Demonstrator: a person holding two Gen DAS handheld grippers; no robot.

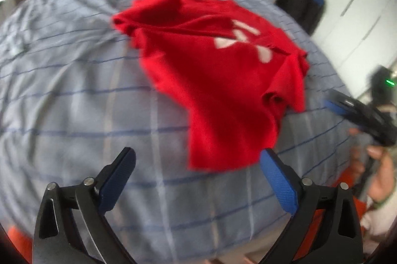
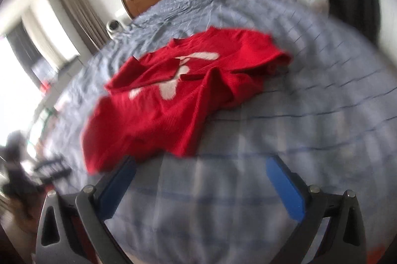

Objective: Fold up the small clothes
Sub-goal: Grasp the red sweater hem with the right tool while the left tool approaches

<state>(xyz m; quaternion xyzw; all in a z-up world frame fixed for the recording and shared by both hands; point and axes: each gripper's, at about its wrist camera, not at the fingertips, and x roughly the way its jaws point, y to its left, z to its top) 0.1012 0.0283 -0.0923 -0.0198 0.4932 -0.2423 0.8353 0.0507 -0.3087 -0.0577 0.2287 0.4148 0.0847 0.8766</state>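
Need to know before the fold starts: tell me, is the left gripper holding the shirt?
No: the left gripper is open and empty, short of the red shirt lying on the bed.

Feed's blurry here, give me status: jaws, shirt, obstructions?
Left gripper and right gripper open, empty. Red shirt crumpled on the bed, unfolded. Nothing in the way.

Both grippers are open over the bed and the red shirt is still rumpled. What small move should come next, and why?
Probably lower the left gripper onto the shirt hem just ahead of it and close. The shirt lies crumpled on the bed, one sleeve folded over, and both grippers, the right too, are open and empty, so it needs spreading flat first.
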